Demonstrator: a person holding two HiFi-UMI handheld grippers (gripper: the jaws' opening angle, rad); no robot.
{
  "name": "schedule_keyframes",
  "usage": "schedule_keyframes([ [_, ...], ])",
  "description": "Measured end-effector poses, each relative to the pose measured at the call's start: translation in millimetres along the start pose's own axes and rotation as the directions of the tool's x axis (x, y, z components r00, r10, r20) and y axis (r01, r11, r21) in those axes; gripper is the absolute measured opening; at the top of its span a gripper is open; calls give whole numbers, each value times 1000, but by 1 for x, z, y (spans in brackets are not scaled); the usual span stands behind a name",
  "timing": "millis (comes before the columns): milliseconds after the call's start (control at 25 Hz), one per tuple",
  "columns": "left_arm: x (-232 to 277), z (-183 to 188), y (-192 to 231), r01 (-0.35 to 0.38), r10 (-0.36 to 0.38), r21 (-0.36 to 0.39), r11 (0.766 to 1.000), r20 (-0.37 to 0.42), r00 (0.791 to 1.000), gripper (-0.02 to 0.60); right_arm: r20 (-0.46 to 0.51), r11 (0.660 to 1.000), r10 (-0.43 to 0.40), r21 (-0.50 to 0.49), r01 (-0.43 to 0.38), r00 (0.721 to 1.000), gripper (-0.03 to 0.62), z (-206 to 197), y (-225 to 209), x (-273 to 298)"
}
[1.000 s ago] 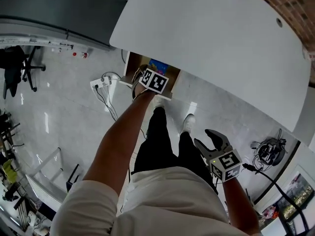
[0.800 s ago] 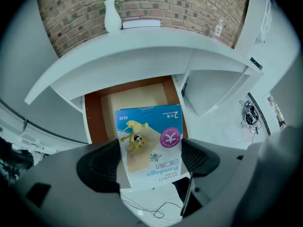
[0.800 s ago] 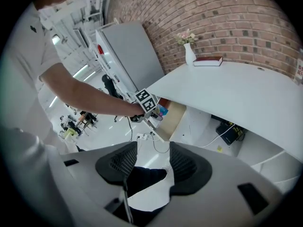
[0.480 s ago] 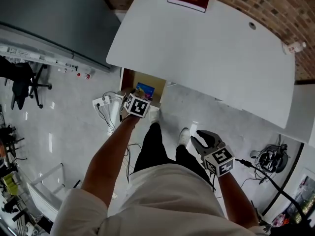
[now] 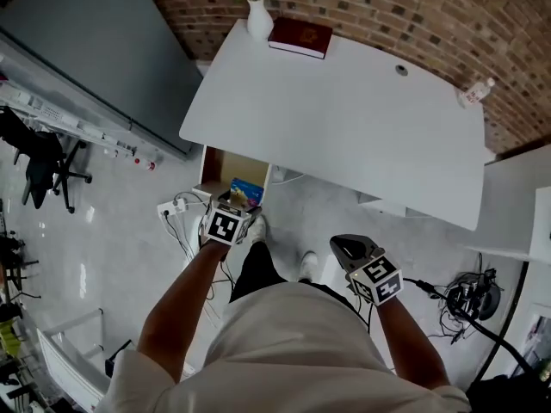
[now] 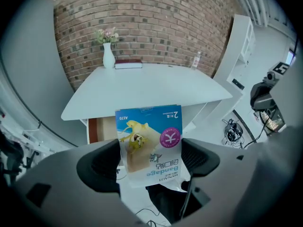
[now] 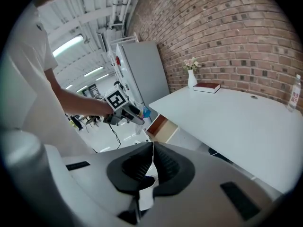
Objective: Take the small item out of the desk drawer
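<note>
While clamped on the bandage packet, holds it upright in left claw just outside the drawer, with right claw closed empty.

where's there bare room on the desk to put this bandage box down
The desktop is bare across its whole front and middle, from the front edge back to the red book and right to the bottle. Only the back left corner, with vase and book, is crowded.

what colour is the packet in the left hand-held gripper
Packet: blue and white, pink round badge; best in left gripper view.
</note>
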State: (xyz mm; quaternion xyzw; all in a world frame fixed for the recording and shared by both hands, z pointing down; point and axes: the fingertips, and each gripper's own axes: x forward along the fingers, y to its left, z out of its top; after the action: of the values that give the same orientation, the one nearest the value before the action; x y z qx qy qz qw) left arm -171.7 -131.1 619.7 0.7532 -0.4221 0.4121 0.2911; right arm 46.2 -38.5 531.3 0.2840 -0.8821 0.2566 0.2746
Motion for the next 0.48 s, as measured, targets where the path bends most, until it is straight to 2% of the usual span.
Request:
schedule_keyframes([
  [240,-47,14,-58,48,-45,-35,998,80,996,399,7,1000,-28,-11,28,1000,32,-21,-4,-40],
  [480,-81,35,-119,111,-110,0,994,133,985,399,40,999,-37,1,37,999,32,-24,-6,-70],
])
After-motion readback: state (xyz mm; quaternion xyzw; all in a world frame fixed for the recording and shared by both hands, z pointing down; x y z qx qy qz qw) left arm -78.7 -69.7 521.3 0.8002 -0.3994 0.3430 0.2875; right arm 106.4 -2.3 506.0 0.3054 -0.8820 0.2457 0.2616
